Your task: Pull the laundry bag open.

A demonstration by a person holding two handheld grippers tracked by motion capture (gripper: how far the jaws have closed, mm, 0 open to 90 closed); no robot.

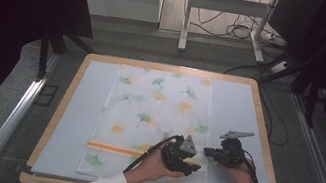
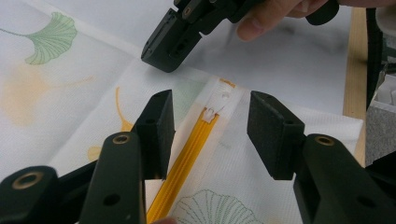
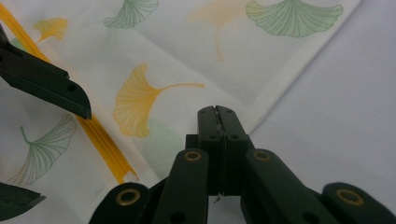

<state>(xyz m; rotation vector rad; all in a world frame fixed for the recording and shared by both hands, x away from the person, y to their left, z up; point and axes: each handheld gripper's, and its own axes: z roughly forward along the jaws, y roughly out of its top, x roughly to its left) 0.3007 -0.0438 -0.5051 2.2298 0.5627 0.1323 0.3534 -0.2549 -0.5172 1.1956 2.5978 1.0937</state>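
The right gripper [image 3: 219, 114] has its jaws pressed together over the edge of a white laundry bag [image 3: 196, 56] printed with ginkgo leaves. The bag's orange zipper [image 3: 100, 140] runs just left of them. The left gripper [image 3: 44, 84] reaches in above the zipper, and bare table mat [image 3: 336, 107] lies right.

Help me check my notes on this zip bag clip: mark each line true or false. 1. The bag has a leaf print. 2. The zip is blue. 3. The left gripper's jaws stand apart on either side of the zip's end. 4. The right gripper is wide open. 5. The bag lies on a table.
1. True: the bag has green and orange leaves printed on it.
2. False: the zip is orange.
3. True: the left gripper is open with the zip's end between its jaws.
4. False: the right gripper is shut, near the bag's edge.
5. True: it lies flat on the table.
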